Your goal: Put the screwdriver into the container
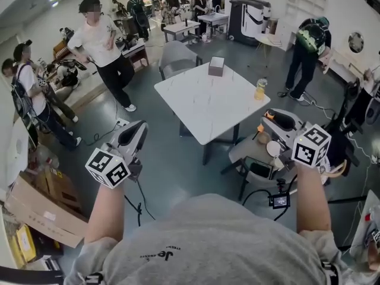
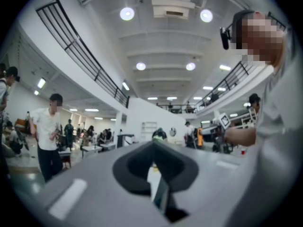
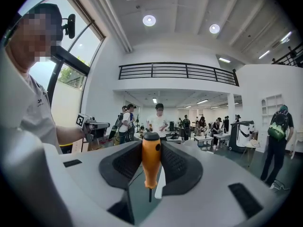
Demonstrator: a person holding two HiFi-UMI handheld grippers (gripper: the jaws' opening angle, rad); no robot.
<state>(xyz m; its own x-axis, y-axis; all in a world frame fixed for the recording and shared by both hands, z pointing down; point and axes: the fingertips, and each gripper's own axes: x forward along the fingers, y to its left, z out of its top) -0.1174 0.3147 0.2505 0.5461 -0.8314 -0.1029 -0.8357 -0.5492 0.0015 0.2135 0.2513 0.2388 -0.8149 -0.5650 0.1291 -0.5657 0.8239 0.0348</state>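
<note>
Orange in the handle and upright with its shaft pointing down, the screwdriver [image 3: 151,157] is clamped between the fingers of my right gripper [image 3: 151,148]. I hold it in the air off the right side of the white bench [image 1: 196,108]. My left gripper [image 2: 154,148] seems closed, its fingers meeting at the tips with nothing between them, though that view is blurred.

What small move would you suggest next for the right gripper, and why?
Probably carry the right gripper forward over the table, jaws kept closed. It clamps the screwdriver by its orange handle, in the air and not yet over the table. The table bears a box and a yellowish jar; which one is the container I cannot tell.
</note>
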